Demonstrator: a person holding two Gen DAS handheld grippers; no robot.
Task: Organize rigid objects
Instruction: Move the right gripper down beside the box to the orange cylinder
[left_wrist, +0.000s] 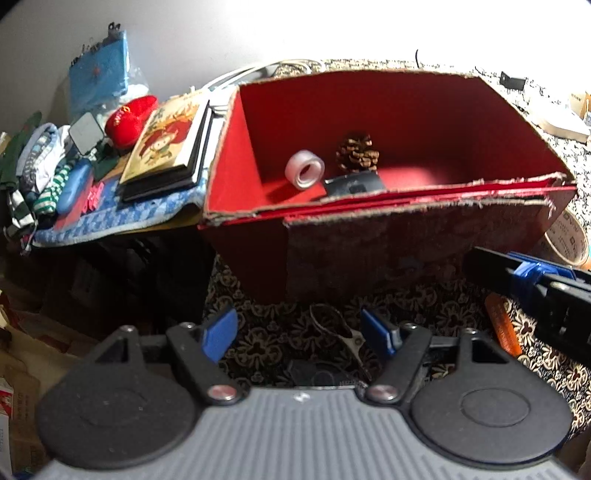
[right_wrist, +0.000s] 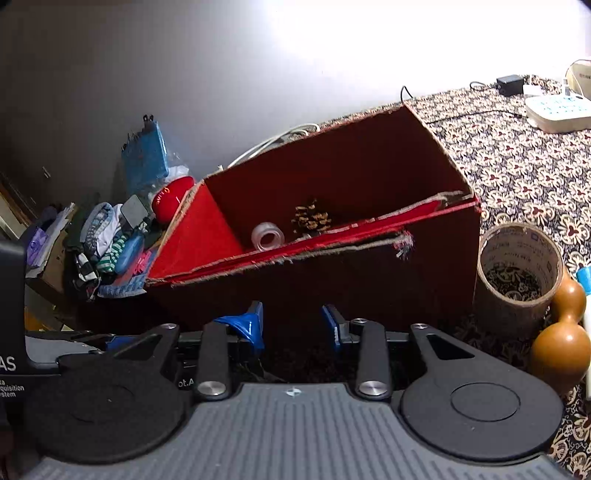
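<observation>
Your left gripper (left_wrist: 299, 338) hangs over the patterned cloth (left_wrist: 424, 306) just in front of the red box (left_wrist: 369, 110), jaws spread wide with nothing between them. Directly below, between the blue pads, lies a small pair of scissors (left_wrist: 343, 332), partly hidden by the gripper body. That looks like the next thing to collect, though it is a judgement. To pick it up well, come down with the pads on either side of the handles rather than the blades, and close only once both pads sit low against the cloth, since a flat metal thing will slide out of a high pinch. Lift clear of the box's frayed near wall before you move over it.

Inside the box, on the red floor towards the left, already lie a roll of clear tape (left_wrist: 304, 169), a pine cone (left_wrist: 356, 153) just to its right, and a dark flat object (left_wrist: 352, 182) in front of the cone.

Your right gripper (right_wrist: 293, 325) sits near the box's near wall with its jaws partly apart; I see nothing gripped between them, though the gap is dark. To its right stand a big roll of brown tape (right_wrist: 517, 273) and a wooden gourd (right_wrist: 561, 332), both outside the box and waiting. An orange object (left_wrist: 502, 325) lies beside the right gripper.
</observation>
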